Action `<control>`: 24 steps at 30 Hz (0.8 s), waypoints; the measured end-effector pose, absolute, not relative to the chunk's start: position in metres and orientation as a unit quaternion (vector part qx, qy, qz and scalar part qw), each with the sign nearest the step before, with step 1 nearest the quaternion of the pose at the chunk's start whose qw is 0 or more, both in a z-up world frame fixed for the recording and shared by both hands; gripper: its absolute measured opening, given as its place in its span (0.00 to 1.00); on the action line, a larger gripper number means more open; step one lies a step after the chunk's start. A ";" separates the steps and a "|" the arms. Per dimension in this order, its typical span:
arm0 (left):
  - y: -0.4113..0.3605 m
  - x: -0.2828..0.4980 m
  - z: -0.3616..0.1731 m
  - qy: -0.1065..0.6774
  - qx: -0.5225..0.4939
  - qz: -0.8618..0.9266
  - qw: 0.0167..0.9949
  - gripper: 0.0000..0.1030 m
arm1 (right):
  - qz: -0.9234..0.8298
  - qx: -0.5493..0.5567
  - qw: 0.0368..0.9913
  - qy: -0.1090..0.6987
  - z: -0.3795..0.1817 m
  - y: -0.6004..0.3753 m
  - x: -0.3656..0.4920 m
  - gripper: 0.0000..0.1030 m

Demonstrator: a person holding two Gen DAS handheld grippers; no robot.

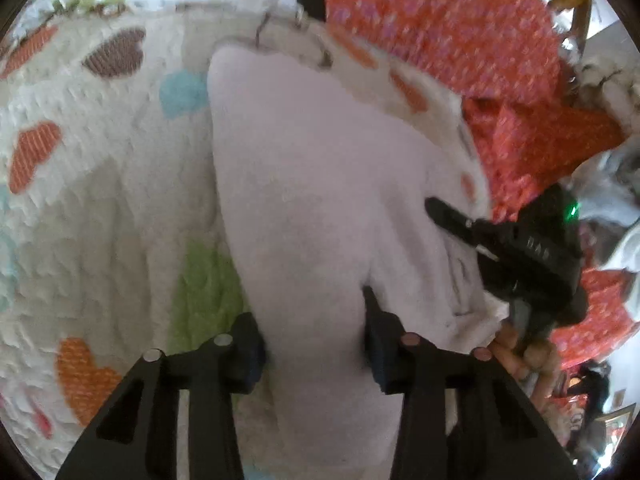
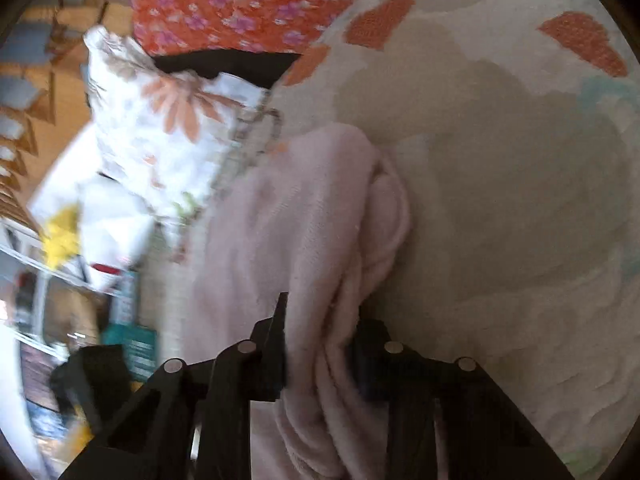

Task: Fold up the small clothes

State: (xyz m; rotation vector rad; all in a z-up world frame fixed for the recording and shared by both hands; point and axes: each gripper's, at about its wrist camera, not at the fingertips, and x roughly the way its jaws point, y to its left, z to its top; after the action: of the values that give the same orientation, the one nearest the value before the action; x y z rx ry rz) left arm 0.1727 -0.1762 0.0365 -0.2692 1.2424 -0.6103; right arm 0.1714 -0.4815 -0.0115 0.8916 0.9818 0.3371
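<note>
A pale pink fleecy garment (image 1: 312,168) lies spread on a white quilt with coloured hearts (image 1: 100,184). My left gripper (image 1: 312,340) is at the garment's near end, and the cloth fills the gap between its fingers, which are shut on it. In the left wrist view my right gripper (image 1: 444,212) reaches onto the garment's right edge, held by a hand (image 1: 520,348). The right wrist view shows the right gripper (image 2: 320,340) shut on a bunched, twisted fold of the pink garment (image 2: 304,216).
An orange flowered fabric (image 1: 448,20) lies heaped at the back right of the quilt. A white pillow with orange flowers (image 2: 168,120) sits by the garment's far end. Beyond the bed edge are shelves and clutter (image 2: 60,280).
</note>
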 end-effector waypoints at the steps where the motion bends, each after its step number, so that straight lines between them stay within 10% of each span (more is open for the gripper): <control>1: -0.172 0.174 0.047 0.564 -0.129 -0.285 0.764 0.37 | 0.170 0.416 0.777 0.440 -0.001 -0.480 0.171 0.26; 5: -0.157 0.172 0.068 0.549 -0.124 -0.274 0.780 0.40 | 0.195 0.391 0.800 0.412 0.026 -0.470 0.165 0.26; 11: -0.150 0.150 0.009 0.607 -0.061 -0.191 0.769 0.71 | 0.095 0.298 0.812 0.493 -0.015 -0.467 0.160 0.41; 24: -0.113 0.081 0.034 0.567 -0.089 -0.164 0.802 0.76 | 0.157 0.222 0.853 0.446 0.055 -0.412 0.095 0.39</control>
State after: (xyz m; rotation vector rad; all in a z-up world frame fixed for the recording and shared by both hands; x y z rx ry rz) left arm 0.0807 -0.1127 0.0345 -0.1910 1.2147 -0.3521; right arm 0.0949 -0.4121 0.0551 0.4670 0.9380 0.3306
